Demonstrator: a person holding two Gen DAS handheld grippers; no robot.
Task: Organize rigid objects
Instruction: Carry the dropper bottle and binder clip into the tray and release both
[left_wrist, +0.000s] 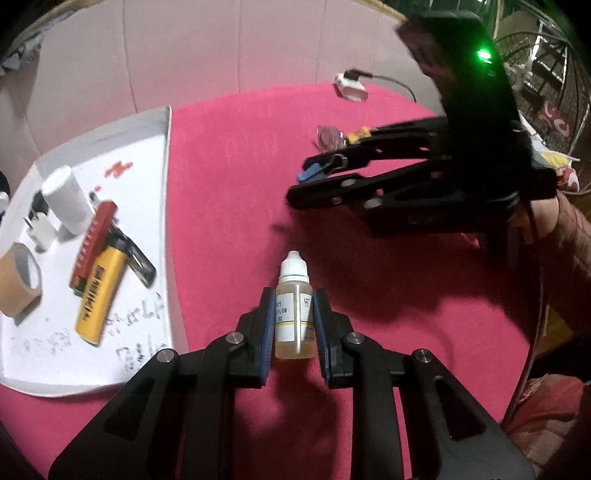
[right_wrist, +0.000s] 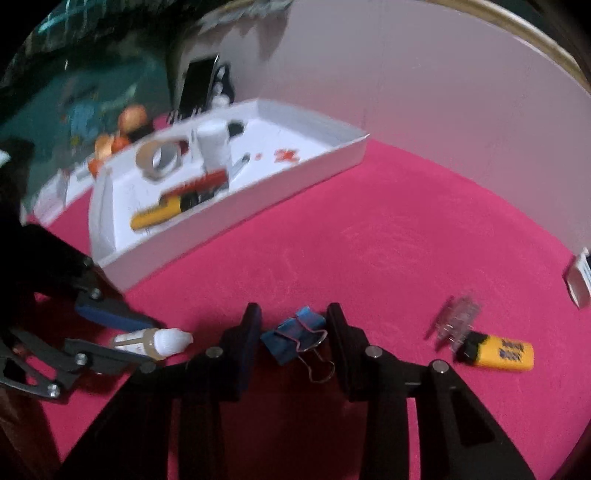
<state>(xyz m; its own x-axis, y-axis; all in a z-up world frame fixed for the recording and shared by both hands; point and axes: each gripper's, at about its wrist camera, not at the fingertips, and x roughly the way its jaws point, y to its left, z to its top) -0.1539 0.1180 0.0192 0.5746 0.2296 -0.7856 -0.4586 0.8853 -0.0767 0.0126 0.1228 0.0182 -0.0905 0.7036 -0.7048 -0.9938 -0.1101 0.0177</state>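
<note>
My left gripper (left_wrist: 294, 302) is shut on a small dropper bottle (left_wrist: 293, 314) of yellowish liquid with a white cap, just above the pink cloth. It also shows in the right wrist view (right_wrist: 151, 341). My right gripper (right_wrist: 293, 314) is open around a blue binder clip (right_wrist: 295, 334) lying on the cloth, with gaps on both sides. In the left wrist view the right gripper (left_wrist: 314, 177) is at the upper right with the clip (left_wrist: 310, 172) between its jaws. A white tray (left_wrist: 162, 155) lies at the left.
The tray (right_wrist: 332, 155) holds a tape roll (left_wrist: 18, 280), a white cylinder (left_wrist: 68, 199), a yellow lighter (left_wrist: 98, 299), a red item (left_wrist: 92, 243) and a plug (left_wrist: 38, 230). A second yellow lighter (right_wrist: 498, 354) and a clear clip (right_wrist: 458, 317) lie on the cloth. A white charger (left_wrist: 349, 86) lies far back.
</note>
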